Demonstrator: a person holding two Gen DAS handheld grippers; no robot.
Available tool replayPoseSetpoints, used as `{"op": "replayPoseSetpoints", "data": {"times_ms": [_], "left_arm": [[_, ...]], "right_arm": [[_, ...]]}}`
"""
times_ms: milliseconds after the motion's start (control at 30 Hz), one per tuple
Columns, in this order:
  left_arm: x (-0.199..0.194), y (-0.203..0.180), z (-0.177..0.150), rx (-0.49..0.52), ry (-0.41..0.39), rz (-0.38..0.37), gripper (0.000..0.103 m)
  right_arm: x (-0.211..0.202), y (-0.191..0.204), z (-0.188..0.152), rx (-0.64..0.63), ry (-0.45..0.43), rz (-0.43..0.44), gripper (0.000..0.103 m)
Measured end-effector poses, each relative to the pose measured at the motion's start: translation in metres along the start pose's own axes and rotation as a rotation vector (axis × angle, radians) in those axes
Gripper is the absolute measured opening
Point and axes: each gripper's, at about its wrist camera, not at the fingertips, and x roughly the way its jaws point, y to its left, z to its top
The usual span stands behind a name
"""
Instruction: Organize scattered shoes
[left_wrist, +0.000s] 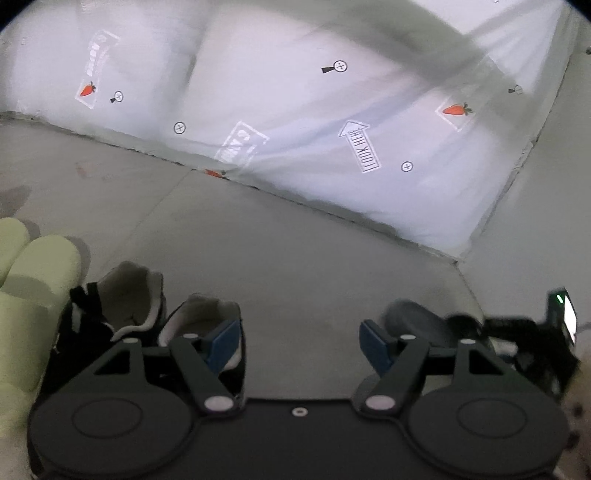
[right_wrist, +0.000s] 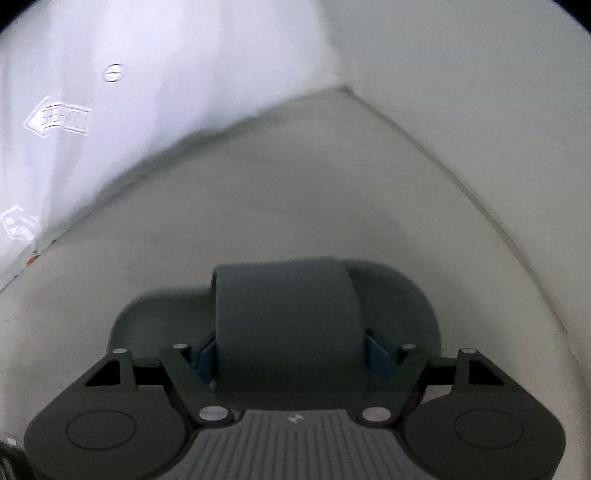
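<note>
In the left wrist view my left gripper (left_wrist: 299, 345) stands open over bare floor with nothing between its fingers. A pair of black sneakers with pale lining (left_wrist: 129, 314) sits just left of its left finger. Pale green slippers (left_wrist: 33, 269) lie at the far left. At the right a grey slipper (left_wrist: 417, 321) rests low by the floor, with part of my right gripper (left_wrist: 532, 332) behind it. In the right wrist view my right gripper (right_wrist: 291, 354) is shut on the grey slipper (right_wrist: 288, 314), its blue pads (right_wrist: 376, 356) pressing both sides of the wide strap.
The grey floor (left_wrist: 277, 240) runs to a white printed sheet (left_wrist: 332, 110) along the wall, showing carrots and a "LOOK HERE" arrow. A room corner (right_wrist: 343, 88) lies ahead of the right gripper, with a plain wall (right_wrist: 480, 110) on its right.
</note>
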Motion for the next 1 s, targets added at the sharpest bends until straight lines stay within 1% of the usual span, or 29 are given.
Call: {"op": "replayPoseSetpoints", "data": {"times_ms": [100, 233, 267, 333, 367, 433, 567, 600, 667, 733, 800, 833, 867, 900, 933, 1000], "left_arm": [[0.003, -0.004, 0.001, -0.001, 0.002, -0.019, 0.073], [0.006, -0.013, 0.002, 0.018, 0.002, -0.049, 0.073], [0.006, -0.014, 0.002, 0.022, 0.005, -0.057, 0.073], [0.007, -0.017, 0.002, 0.029, 0.012, -0.069, 0.073], [0.007, -0.019, 0.001, 0.034, 0.017, -0.074, 0.073], [0.007, -0.022, 0.0, 0.046, 0.021, -0.08, 0.073], [-0.001, -0.022, -0.002, 0.065, 0.008, -0.067, 0.073], [-0.004, -0.019, -0.001, 0.057, 0.002, -0.06, 0.073], [-0.008, -0.013, 0.0, 0.04, -0.01, -0.046, 0.073], [-0.011, -0.008, 0.001, 0.023, -0.015, -0.04, 0.073], [-0.016, -0.001, 0.001, -0.004, -0.023, -0.029, 0.073], [-0.02, 0.002, 0.001, -0.008, -0.027, -0.024, 0.073], [-0.025, 0.003, 0.001, -0.004, -0.035, -0.021, 0.073], [-0.029, 0.005, 0.001, 0.001, -0.043, -0.018, 0.073], [-0.034, 0.007, 0.001, 0.005, -0.05, -0.012, 0.073], [-0.039, 0.012, -0.001, 0.001, -0.055, 0.003, 0.073]], "right_arm": [[-0.021, -0.013, -0.03, 0.009, 0.055, 0.008, 0.078], [-0.04, -0.021, -0.058, 0.014, 0.105, 0.031, 0.08], [-0.047, -0.028, -0.067, 0.056, 0.128, 0.069, 0.081], [-0.051, -0.034, -0.071, 0.124, 0.147, 0.102, 0.082], [-0.056, -0.042, -0.076, 0.195, 0.176, 0.13, 0.084], [-0.064, -0.045, -0.082, 0.198, 0.202, 0.133, 0.084], [-0.087, -0.037, -0.091, 0.109, 0.205, 0.126, 0.085], [-0.097, -0.027, -0.097, 0.045, 0.211, 0.174, 0.085], [-0.105, 0.002, -0.111, -0.09, 0.265, 0.343, 0.085], [-0.093, 0.026, -0.126, -0.208, 0.317, 0.457, 0.085], [-0.076, 0.043, -0.137, -0.289, 0.382, 0.444, 0.083], [-0.07, 0.046, -0.14, -0.309, 0.411, 0.432, 0.079], [-0.063, 0.053, -0.143, -0.327, 0.438, 0.432, 0.079], [-0.059, 0.056, -0.143, -0.334, 0.444, 0.453, 0.079], [-0.059, 0.056, -0.142, -0.341, 0.442, 0.456, 0.078], [-0.058, 0.062, -0.139, -0.396, 0.435, 0.473, 0.078]]}}
